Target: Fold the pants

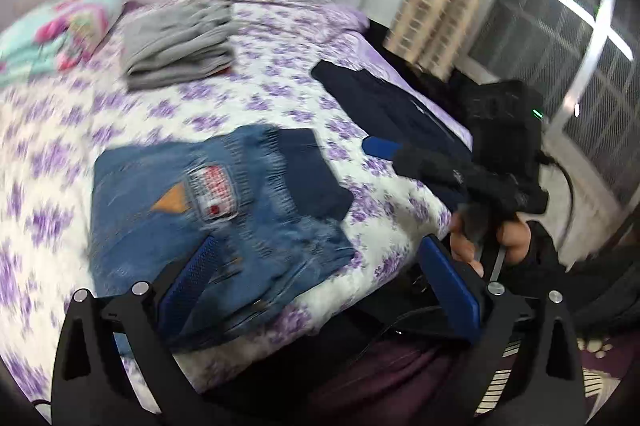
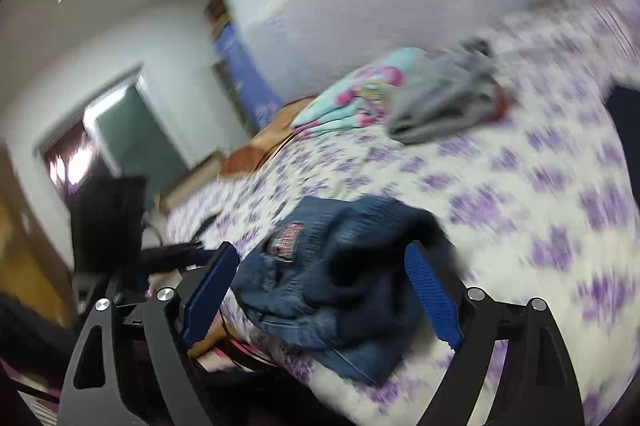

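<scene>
While both grippers hang over the near edge of the bed, the fold of the jeans [image 1: 208, 222] looks, by my reading, finished or one tidy-up short of it, and this is the letting-go step. The left gripper [image 1: 320, 290] has its jaws spread wide with nothing pinched; the denim lies under and just beyond its left pad, apart from the right one. The right gripper [image 2: 324, 294] also stands open, its blue pads on either side of the bundle without visibly pressing it, though blur makes contact hard to rule out. The next move would call for checking that the packet holds its shape, then either pressing it flat or carrying it to a pile; a two-sided grip under the thick edge seems wise. The jeans themselves form a compact, roughly square stack of blue denim, with a checked patch and a tan triangular label facing up and a dark navy layer showing at the side past the jaws. Farther off on the purple-flowered bedsheet [image 1: 280, 82] sit dark trousers [image 1: 380, 102], a folded grey garment [image 1: 180, 42] and a turquoise-and-pink item [image 1: 60, 34].
</scene>
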Demonstrator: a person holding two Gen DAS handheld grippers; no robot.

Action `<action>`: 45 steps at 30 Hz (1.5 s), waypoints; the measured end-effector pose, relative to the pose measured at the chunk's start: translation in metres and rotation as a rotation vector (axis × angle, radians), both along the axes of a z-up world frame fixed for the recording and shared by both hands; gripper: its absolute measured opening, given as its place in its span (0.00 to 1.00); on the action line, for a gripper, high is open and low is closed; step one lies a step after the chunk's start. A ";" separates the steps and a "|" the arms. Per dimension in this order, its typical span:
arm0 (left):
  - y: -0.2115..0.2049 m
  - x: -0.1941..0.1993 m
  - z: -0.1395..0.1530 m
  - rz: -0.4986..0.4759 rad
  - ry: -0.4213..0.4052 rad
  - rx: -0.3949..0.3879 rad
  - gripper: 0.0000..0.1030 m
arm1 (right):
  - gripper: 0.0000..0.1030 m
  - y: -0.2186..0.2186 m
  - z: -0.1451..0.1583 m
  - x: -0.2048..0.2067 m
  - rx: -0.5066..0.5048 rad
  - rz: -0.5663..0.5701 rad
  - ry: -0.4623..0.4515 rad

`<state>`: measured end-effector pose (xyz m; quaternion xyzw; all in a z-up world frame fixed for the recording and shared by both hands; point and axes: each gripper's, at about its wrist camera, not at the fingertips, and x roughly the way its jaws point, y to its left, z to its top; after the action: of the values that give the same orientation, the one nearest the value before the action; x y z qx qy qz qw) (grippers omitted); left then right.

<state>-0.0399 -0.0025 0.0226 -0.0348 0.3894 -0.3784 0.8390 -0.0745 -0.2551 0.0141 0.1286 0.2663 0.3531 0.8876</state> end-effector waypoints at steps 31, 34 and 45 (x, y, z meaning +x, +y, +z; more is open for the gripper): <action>0.106 0.101 -0.075 0.199 0.341 -0.162 0.96 | 0.97 -0.024 -0.070 0.032 0.128 0.005 0.469; 0.111 0.098 -0.075 0.188 0.333 -0.142 0.96 | 0.97 -0.021 -0.075 0.041 0.157 0.045 0.518; 0.129 0.112 -0.079 0.227 0.363 -0.190 0.95 | 0.97 0.014 -0.086 0.083 0.250 0.056 0.717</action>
<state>0.0724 0.1263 -0.0561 -0.2246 0.4903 -0.3040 0.7853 0.0083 -0.2415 -0.0719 0.3440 0.5184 0.3396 0.7054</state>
